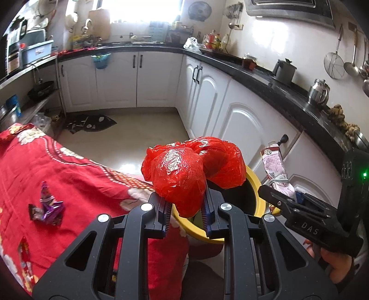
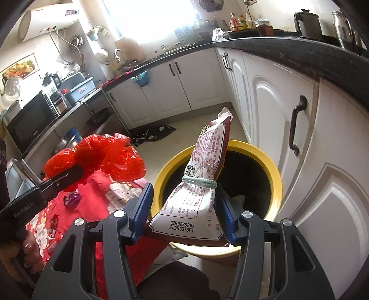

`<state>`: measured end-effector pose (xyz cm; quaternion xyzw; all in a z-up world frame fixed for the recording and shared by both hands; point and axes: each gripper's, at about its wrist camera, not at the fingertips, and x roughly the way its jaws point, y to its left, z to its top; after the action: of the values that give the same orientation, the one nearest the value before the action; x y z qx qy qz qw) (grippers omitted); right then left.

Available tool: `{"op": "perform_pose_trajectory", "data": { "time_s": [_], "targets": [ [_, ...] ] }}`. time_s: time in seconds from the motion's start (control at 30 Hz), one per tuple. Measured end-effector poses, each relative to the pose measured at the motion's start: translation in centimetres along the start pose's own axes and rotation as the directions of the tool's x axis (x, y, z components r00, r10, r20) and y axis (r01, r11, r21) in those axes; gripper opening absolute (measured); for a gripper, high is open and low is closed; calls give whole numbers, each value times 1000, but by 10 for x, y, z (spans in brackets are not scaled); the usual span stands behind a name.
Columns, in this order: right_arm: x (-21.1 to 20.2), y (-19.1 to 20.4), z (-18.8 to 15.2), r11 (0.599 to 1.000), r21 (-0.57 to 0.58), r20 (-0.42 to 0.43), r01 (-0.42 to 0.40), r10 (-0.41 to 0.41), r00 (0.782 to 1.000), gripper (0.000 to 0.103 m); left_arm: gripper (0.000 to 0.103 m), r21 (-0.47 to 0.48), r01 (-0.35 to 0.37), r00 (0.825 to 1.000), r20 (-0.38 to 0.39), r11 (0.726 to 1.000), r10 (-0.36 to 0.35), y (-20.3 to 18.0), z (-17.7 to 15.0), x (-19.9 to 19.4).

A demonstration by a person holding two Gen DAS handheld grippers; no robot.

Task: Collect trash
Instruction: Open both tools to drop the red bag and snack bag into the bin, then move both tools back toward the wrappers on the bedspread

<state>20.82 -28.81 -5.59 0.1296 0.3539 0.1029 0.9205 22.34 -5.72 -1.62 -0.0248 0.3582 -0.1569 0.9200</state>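
A domestic kitchen, identified by white arched-panel base cabinets [image 1: 159,80] under a black stone worktop [image 1: 265,76], a black microwave oven [image 2: 30,122], a white cylindrical wall-mounted water heater [image 2: 48,20], a steel kettle [image 1: 319,91], and hanging metal ladles and strainer [image 1: 334,62].

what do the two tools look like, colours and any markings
Both tools are black plastic frames with cut-out linkage arms, silver round pivot bolts and blue ribbed finger pads. The right tool carries raised "DAS" lettering and a green light on its body. The left tool reads "GenRobot.AI" in white. Bare hands hold the grips; no cables show.
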Motion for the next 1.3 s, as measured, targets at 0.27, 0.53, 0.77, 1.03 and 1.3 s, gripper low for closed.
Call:
{"op": "perform_pose_trajectory", "data": {
  "time_s": [0.27, 0.53, 0.77, 1.03, 1.3],
  "targets": [
    [12, -9, -3, 1000, -18, -31, 18, -18, 999, 52, 16, 6, 6, 999, -35, 1000, -6, -12, -2, 23],
    [31, -14, -9, 999, -37, -84, 38, -41, 996, 52, 17, 25, -16, 998, -68, 1000, 18, -19, -1, 44],
    [48, -22, -11, 998, -44, -119, 47, -52, 992, 54, 17, 24, -21, 995, -97, 1000, 23, -24, 0, 61],
    [55, -32, -13, 995, -35, -124, 90, -94, 988, 69, 53, -3, -38, 994, -100, 999, 37, -20, 0, 66],
    [41, -36, -18, 994, -5, -98, 112, -112, 989, 78, 87, -33, -49, 993, -104, 998, 46, -10, -5, 60]
  ]
}}
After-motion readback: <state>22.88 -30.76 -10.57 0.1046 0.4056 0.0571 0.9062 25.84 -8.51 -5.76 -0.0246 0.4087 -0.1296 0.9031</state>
